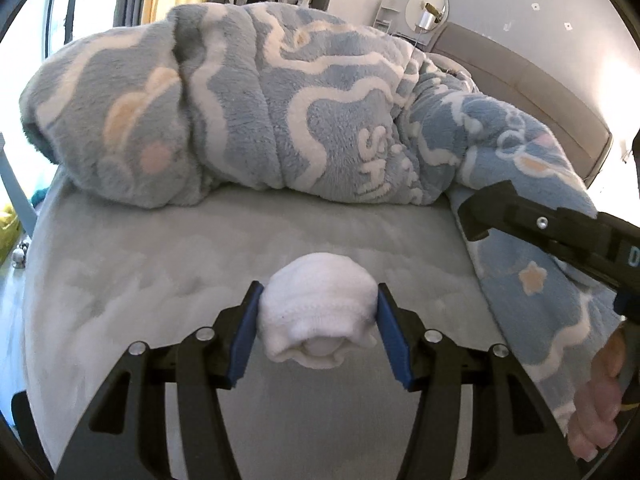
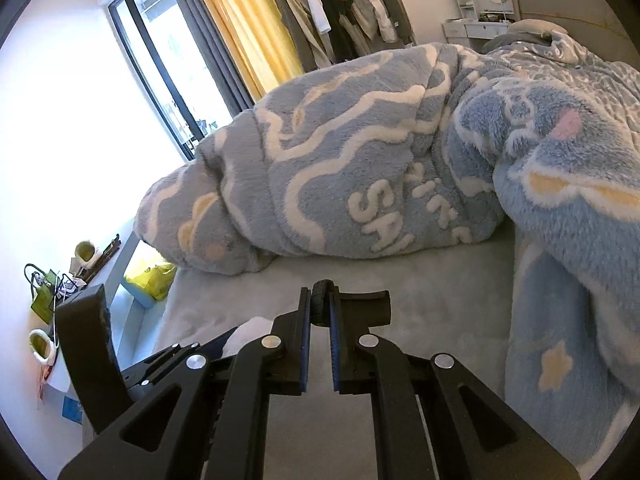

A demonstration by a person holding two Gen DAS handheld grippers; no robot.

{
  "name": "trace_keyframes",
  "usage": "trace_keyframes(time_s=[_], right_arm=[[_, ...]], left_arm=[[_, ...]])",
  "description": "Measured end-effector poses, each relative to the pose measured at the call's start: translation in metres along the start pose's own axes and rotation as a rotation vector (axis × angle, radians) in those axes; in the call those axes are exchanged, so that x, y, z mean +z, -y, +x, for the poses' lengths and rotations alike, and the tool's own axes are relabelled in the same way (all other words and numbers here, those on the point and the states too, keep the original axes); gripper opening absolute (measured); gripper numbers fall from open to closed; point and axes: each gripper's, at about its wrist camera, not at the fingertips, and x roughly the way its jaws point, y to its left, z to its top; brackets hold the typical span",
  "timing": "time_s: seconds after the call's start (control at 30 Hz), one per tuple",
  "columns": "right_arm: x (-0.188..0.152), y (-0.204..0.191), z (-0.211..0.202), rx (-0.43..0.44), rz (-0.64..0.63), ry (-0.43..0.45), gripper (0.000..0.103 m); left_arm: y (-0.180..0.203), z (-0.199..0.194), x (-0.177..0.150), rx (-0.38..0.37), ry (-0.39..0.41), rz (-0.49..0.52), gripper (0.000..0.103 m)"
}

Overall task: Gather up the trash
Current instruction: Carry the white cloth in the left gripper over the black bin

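A white rolled-up sock [image 1: 318, 316] hangs just above the grey bed sheet [image 1: 168, 264], and my left gripper [image 1: 318, 300] is shut on it, its blue pads [image 1: 246, 332] pressing both sides. In the right wrist view the same sock [image 2: 250, 330] shows at the lower left between the left gripper's fingers. My right gripper [image 2: 320, 298] is shut on a small black ring-like thing [image 2: 322, 304] at its tips, over the sheet [image 2: 440, 300]. The right gripper [image 1: 476, 216] reaches in from the right edge of the left wrist view, with a hand [image 1: 596, 412] behind it.
A bulky blue and white fleece blanket [image 1: 280, 112] lies heaped across the bed and runs down its right side [image 2: 560, 280]. A grey headboard [image 1: 540, 92] is far right. Left of the bed are a window [image 2: 160, 60], a yellow bag [image 2: 154, 280], and slippers [image 2: 86, 252].
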Motion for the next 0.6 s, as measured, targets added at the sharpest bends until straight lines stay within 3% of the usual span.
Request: trace_keyframes(time_s=[0.6], right_arm=[[-0.056, -0.066, -0.035, 0.006, -0.054, 0.006, 0.008]], left_arm=[[-0.025, -0.104, -0.056, 0.051, 0.033, 0.036, 0.058]])
